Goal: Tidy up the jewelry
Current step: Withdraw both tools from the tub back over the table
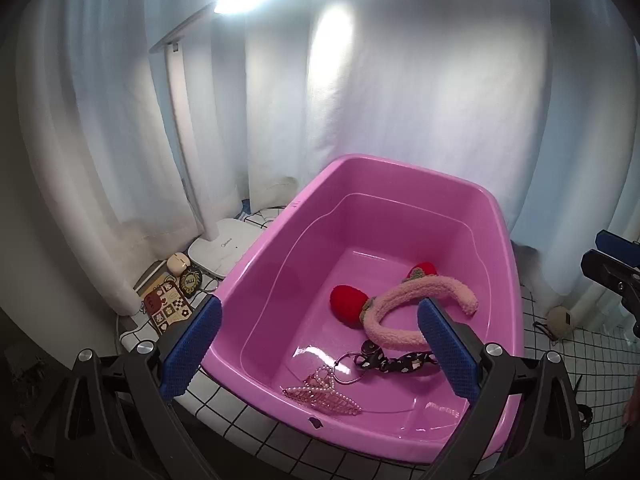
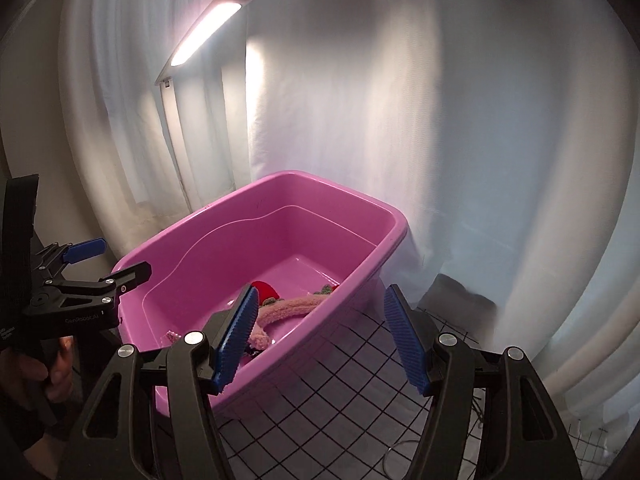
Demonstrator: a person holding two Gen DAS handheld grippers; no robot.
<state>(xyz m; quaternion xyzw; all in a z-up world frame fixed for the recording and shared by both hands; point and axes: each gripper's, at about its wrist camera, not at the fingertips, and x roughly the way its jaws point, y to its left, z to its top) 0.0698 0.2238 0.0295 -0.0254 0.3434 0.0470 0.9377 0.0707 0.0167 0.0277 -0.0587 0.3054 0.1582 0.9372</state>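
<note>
Jewelry: a pink fuzzy headband with two red crocheted strawberries (image 1: pixel 420 312), a pale pink beaded tiara (image 1: pixel 324 394) and a black-and-white patterned ribbon strap on a metal ring (image 1: pixel 384 362) all lie on the floor of the tub.
Headband: it curves across the middle of the tub floor, one strawberry at its left end, the other farther back.
Tiara: it sits nearest the tub's near wall, touching the metal ring of the strap.
Strap: it lies between the tiara and the headband, partly under the headband's near arc.
Tub: a glossy pink rectangular plastic tub (image 1: pixel 400 168) stands on the white surface with a black grid pattern (image 2: pixel 344 392), close to the curtain.
Left gripper (image 1: pixel 320 344): its blue-padded fingers (image 1: pixel 192 352) stand spread wide over the near rim of the tub, gripping nothing.
Right gripper (image 2: pixel 320 336): its blue ribbed fingers (image 2: pixel 404 340) are parted about halfway, straddling the tub's right-hand wall from above; nothing is between them.
Hand: a person's hand (image 2: pixel 36 372) grips the left gripper's handle at the left edge of the right wrist view.
Lamp: a white desk lamp with a lit bar head (image 1: pixel 224 248) stands left of the tub.
Small items: a patterned card (image 1: pixel 168 308) and a round dark badge (image 1: pixel 191 282) lie beside the lamp base.
Backdrop: a white pleated curtain (image 2: pixel 400 120) hangs behind everything.
</note>
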